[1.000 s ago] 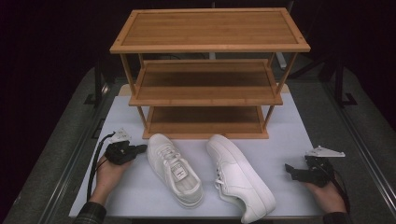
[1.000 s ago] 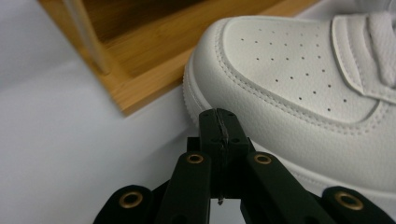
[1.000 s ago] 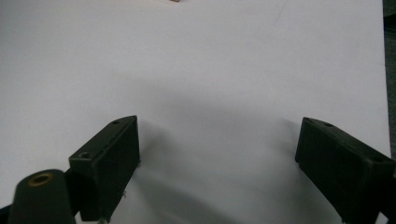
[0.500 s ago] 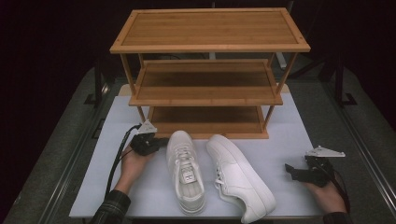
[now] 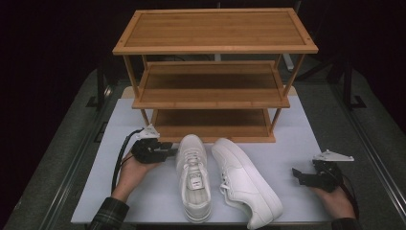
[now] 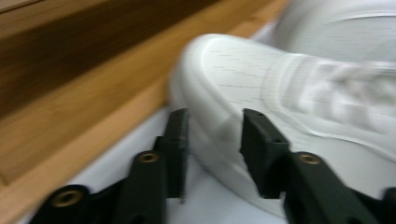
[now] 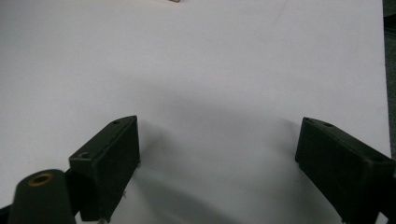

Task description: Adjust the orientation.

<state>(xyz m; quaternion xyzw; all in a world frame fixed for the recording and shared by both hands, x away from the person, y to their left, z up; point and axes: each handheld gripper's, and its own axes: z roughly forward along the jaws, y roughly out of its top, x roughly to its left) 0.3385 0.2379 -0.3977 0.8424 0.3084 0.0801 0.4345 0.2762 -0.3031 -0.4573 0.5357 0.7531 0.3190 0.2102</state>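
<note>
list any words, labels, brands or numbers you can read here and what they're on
None can be read.
Small tag on the tongue of the left white lace-up sneaker: too small to read.
Right white sneaker: no visible marking.
Three-tier wooden shoe rack: no lettering.
White table mat: blank.

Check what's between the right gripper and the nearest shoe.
Bare white mat. In the high view nothing lies between the right gripper and the right shoe; the right gripper view shows blank mat ahead of its open jaws.
</note>
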